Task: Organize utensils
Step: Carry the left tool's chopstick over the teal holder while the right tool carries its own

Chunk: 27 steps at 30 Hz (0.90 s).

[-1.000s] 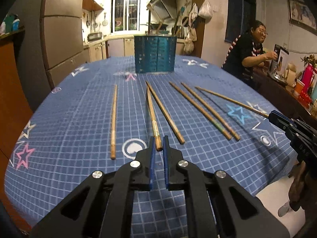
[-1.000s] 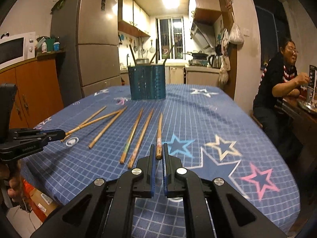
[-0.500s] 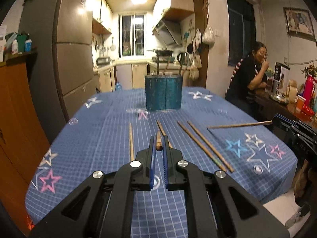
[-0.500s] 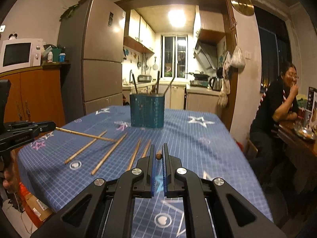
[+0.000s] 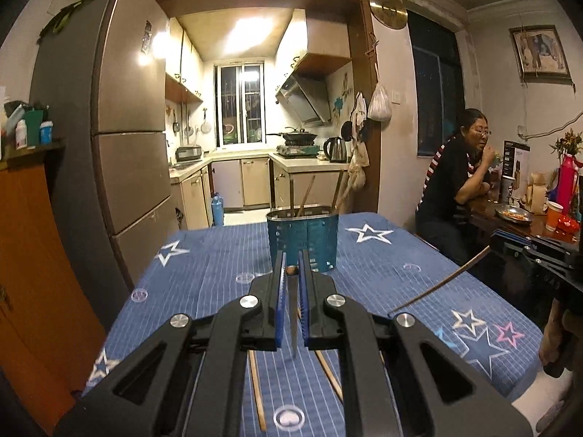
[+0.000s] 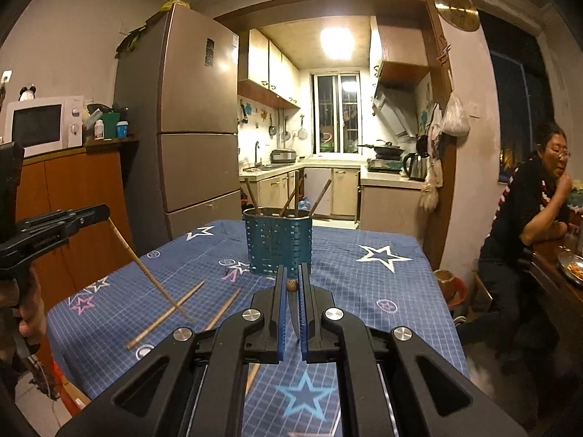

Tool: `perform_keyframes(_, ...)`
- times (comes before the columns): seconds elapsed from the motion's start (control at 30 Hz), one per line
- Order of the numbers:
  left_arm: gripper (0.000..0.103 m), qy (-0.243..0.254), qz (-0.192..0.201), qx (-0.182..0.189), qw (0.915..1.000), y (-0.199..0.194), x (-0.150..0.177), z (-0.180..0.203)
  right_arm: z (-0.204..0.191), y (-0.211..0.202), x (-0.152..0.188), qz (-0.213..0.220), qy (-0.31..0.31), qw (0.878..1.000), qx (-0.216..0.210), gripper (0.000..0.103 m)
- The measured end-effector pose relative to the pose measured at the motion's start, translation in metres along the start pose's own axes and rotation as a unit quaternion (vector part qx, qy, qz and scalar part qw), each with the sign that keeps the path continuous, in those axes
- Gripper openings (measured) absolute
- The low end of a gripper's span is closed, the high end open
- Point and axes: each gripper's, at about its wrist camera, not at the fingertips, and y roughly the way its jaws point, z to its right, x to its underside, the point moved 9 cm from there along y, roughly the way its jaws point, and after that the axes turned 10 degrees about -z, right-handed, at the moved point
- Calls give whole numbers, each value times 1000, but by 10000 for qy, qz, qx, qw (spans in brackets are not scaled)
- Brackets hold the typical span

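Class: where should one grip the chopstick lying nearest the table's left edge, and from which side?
Probably the near end of the lying chopstick, from above: it lies flat on the tablecloth, and the left gripper's held chopstick crosses its far half.

My right tongs (image 6: pixel 290 286) pinched one chopstick (image 6: pixel 291 285) end-on, its butt facing the blue holder (image 6: pixel 277 245) on the starred tablecloth (image 6: pixel 368 291). At left, my other tongs (image 6: pixel 54 227) held a second chopstick (image 6: pixel 145 271) slanting down over two lying chopsticks (image 6: pixel 165 315).
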Motion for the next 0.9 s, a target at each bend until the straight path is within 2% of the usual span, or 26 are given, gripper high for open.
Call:
perform_keyframes(0.53, 5, -50, -80, 276, 9996, 47, -46, -6, 9, 50, -67, -137, -68, 9996, -223, 7)
perform_keyframes(0.77, 5, -28, 75, 205, 9998, 58, -87, -17, 16, 61, -118, -32, -51, 9995, -324, 7)
perform_keyframes(0.9, 5, -122, 266, 158, 9994, 61, -125, -32, 22, 66, -158, 56, -58, 9993, -360, 7)
